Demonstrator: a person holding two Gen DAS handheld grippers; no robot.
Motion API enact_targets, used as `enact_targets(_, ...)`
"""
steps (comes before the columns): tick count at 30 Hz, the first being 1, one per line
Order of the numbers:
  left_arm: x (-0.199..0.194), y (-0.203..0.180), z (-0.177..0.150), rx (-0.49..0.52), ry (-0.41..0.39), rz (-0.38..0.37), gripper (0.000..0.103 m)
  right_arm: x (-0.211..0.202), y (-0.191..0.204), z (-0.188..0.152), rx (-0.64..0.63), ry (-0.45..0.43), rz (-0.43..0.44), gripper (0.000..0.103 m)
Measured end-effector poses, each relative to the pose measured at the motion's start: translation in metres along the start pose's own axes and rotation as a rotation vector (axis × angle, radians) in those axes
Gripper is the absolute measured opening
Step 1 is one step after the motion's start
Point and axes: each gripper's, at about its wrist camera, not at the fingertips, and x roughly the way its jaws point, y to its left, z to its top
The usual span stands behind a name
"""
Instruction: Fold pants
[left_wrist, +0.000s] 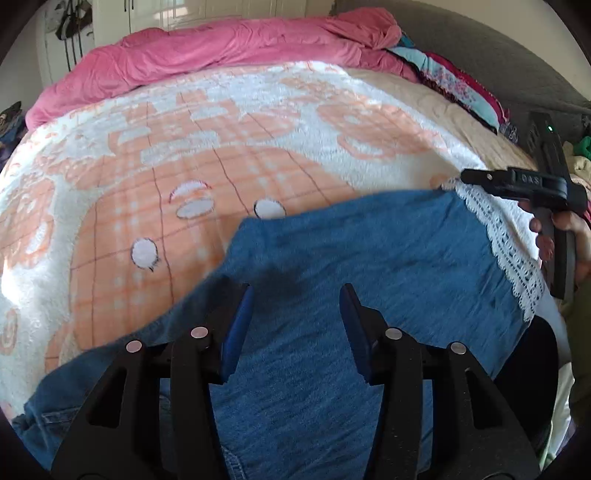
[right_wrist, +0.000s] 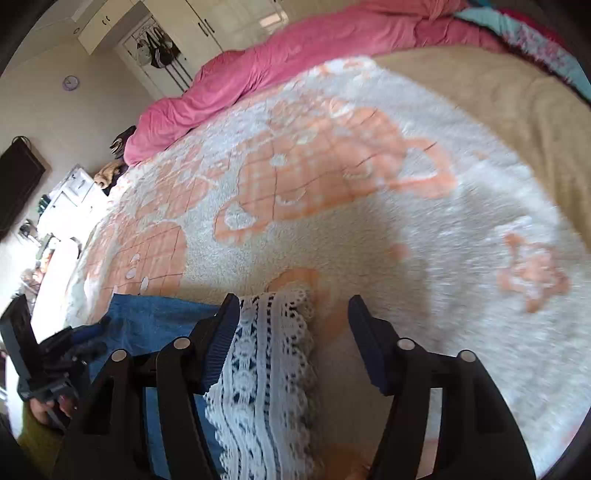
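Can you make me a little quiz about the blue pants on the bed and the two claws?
1. True or false: the left claw is squeezing the blue pants.
2. What trims the end of the pants? A) white lace B) red buttons C) a yellow zipper
3. Fill in: the pants lie on a white and ____ blanket.

Key
1. False. Its two fingers stand apart above the denim with nothing pinched.
2. A. The lace trim edges the denim, and the right claw is open over it.
3. Orange (peach).
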Motion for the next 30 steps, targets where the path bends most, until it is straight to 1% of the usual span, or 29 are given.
enact_targets(2, 0.005, 0.0, -0.003, -0.002, 0.018, -0.004, 0.042, 0.01, 0.001, 0.001, -0.012, 0.017, 0.002, 0.049)
enact_targets(3, 0.008, -0.001, -0.005, 0.001, 0.03, 0.006, 0.043, 0.013, 0.006, -0.001, -0.042, 0.02, -0.003, 0.045)
enact_targets(4, 0.011, -0.001, -0.006, 0.001, 0.039, 0.009, 0.043, 0.012, 0.01, -0.004, -0.057, 0.018, -0.009, 0.045)
enact_targets(6, 0.014, -0.001, -0.007, -0.001, 0.047, 0.009, 0.045, 0.013, 0.019, -0.007, -0.094, 0.014, -0.014, 0.034)
enact_targets(7, 0.015, 0.0, -0.007, -0.005, 0.047, 0.007, 0.045, 0.012, 0.023, -0.01, -0.125, 0.007, -0.032, 0.029)
enact_targets(8, 0.015, 0.0, -0.007, -0.008, 0.047, 0.005, 0.046, 0.009, 0.026, -0.013, -0.156, 0.002, -0.028, 0.022)
enact_targets(9, 0.016, 0.001, -0.008, -0.01, 0.049, 0.008, 0.047, 0.007, 0.027, -0.014, -0.17, -0.007, -0.02, 0.019)
enact_targets(11, 0.017, 0.003, -0.009, -0.024, 0.051, 0.009, 0.047, -0.008, 0.034, -0.016, -0.216, -0.064, -0.024, 0.018)
enact_targets(12, 0.017, 0.004, -0.009, -0.028, 0.051, 0.007, 0.047, -0.018, 0.036, -0.014, -0.233, -0.108, -0.035, 0.018)
enact_targets(14, 0.018, 0.005, -0.009, -0.033, 0.054, 0.008, 0.047, -0.025, 0.034, -0.007, -0.229, -0.13, -0.037, 0.018)
enact_targets(15, 0.018, 0.005, -0.009, -0.033, 0.054, 0.01, 0.047, -0.023, 0.034, -0.004, -0.231, -0.132, -0.057, 0.016)
enact_targets(17, 0.019, 0.005, -0.009, -0.034, 0.055, 0.014, 0.047, -0.008, 0.032, 0.001, -0.25, -0.093, -0.095, 0.016)
enact_targets(18, 0.019, 0.005, -0.009, -0.033, 0.055, 0.015, 0.047, 0.004, 0.03, 0.001, -0.251, -0.056, -0.124, 0.016)
enact_targets(19, 0.019, 0.005, -0.009, -0.03, 0.054, 0.016, 0.047, 0.012, 0.028, 0.001, -0.252, -0.029, -0.136, 0.016)
enact_targets(20, 0.02, 0.005, -0.009, -0.026, 0.053, 0.017, 0.047, 0.018, 0.026, -0.001, -0.254, -0.014, -0.15, 0.016)
enact_targets(22, 0.02, 0.005, -0.008, -0.028, 0.052, 0.015, 0.048, 0.022, 0.024, -0.003, -0.258, -0.011, -0.164, 0.018)
enact_targets(23, 0.02, 0.005, -0.008, -0.027, 0.053, 0.014, 0.048, 0.023, 0.025, -0.004, -0.258, -0.012, -0.172, 0.019)
enact_targets(24, 0.02, 0.005, -0.008, -0.028, 0.053, 0.013, 0.049, 0.022, 0.026, -0.003, -0.258, -0.014, -0.18, 0.025)
enact_targets(25, 0.02, 0.005, -0.008, -0.027, 0.054, 0.008, 0.05, 0.018, 0.028, -0.004, -0.264, -0.021, -0.197, 0.028)
enact_targets(26, 0.02, 0.005, -0.008, -0.027, 0.052, 0.003, 0.052, 0.013, 0.029, -0.004, -0.264, -0.037, -0.207, 0.035)
enact_targets(27, 0.019, 0.006, -0.009, -0.029, 0.049, -0.002, 0.054, 0.004, 0.03, -0.005, -0.256, -0.06, -0.199, 0.038)
enact_targets(28, 0.018, 0.006, -0.008, -0.03, 0.046, -0.005, 0.055, -0.011, 0.03, -0.008, -0.233, -0.092, -0.168, 0.038)
enact_targets(30, 0.012, 0.007, -0.009, -0.034, 0.033, -0.001, 0.064, -0.033, 0.028, -0.017, -0.2, -0.133, -0.134, 0.045)
